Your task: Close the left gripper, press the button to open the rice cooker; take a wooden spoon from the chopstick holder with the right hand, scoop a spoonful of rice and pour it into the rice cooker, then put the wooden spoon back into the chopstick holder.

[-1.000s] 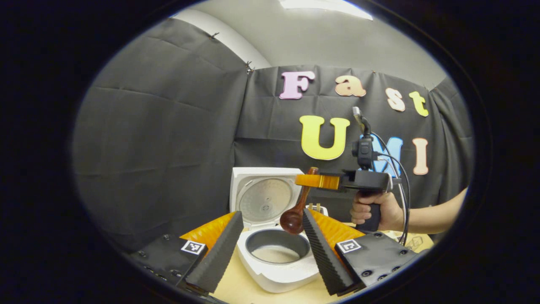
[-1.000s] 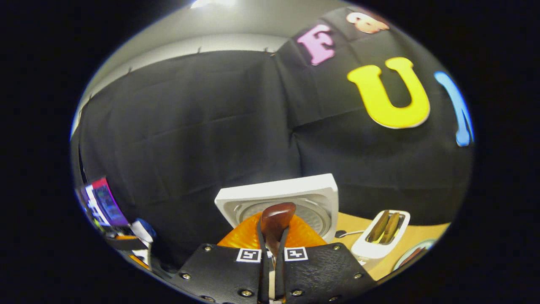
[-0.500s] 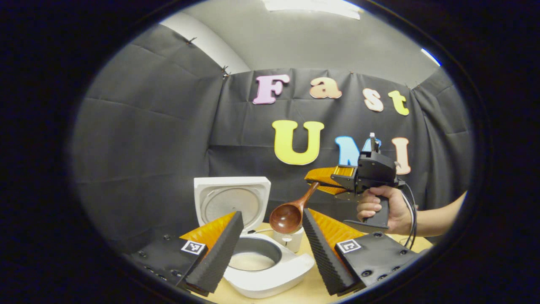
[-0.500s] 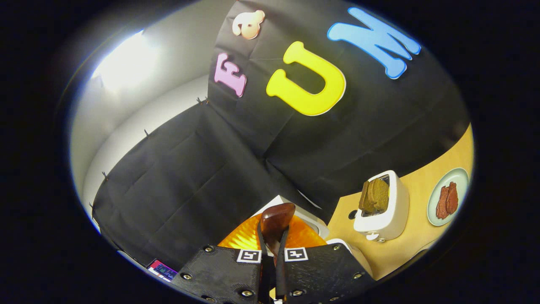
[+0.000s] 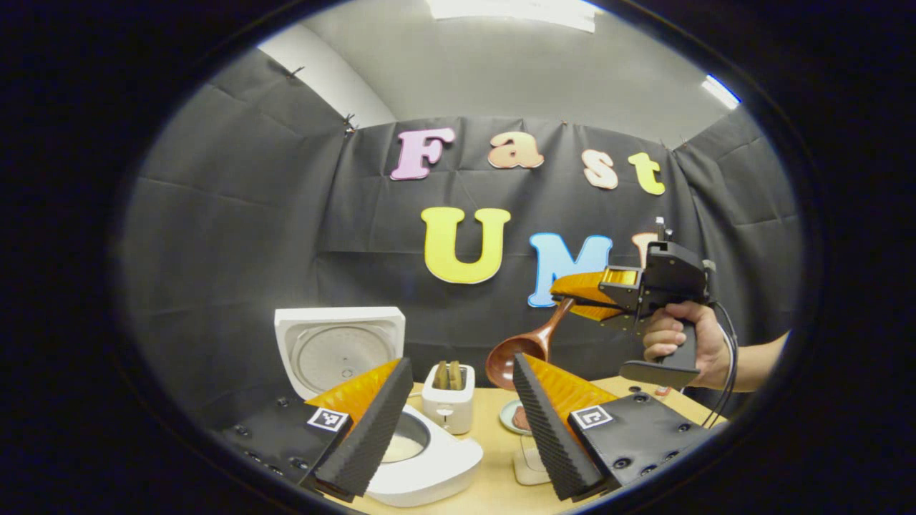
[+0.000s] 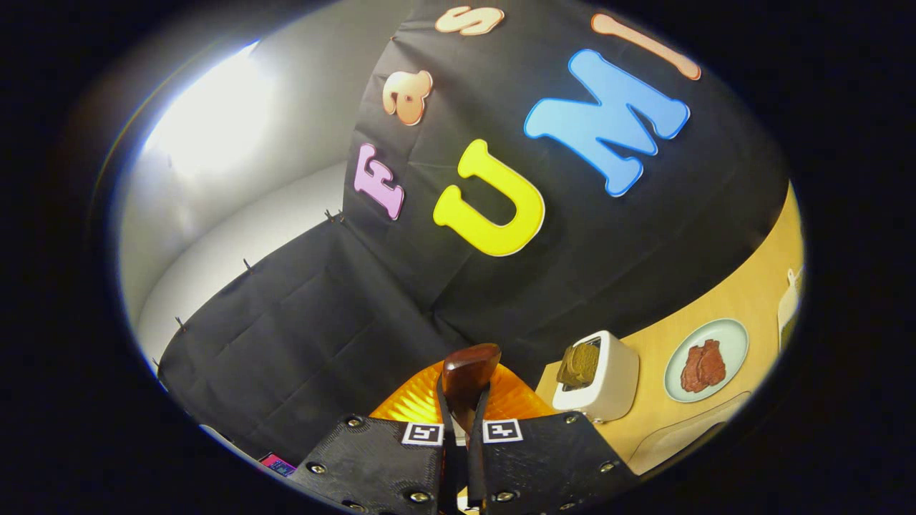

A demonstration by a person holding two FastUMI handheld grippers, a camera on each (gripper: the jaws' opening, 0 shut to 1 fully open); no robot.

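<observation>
My left tool is spread wide and grips nothing; it hangs above the desk. Between its fingers I see the rice cooker standing on the desk with its lid tipped up and back, and some pale rice in its pot. Just beside it stands a toaster with two slices in its slots, then a plate with something reddish on it.

My right tool is clenched on the handle of the wooden spoon. In the left gripper view my hand holds that tool raised well above the desk, and the spoon slants downward from it, bowl lowest. I cannot tell where the chopstick holder is.
</observation>
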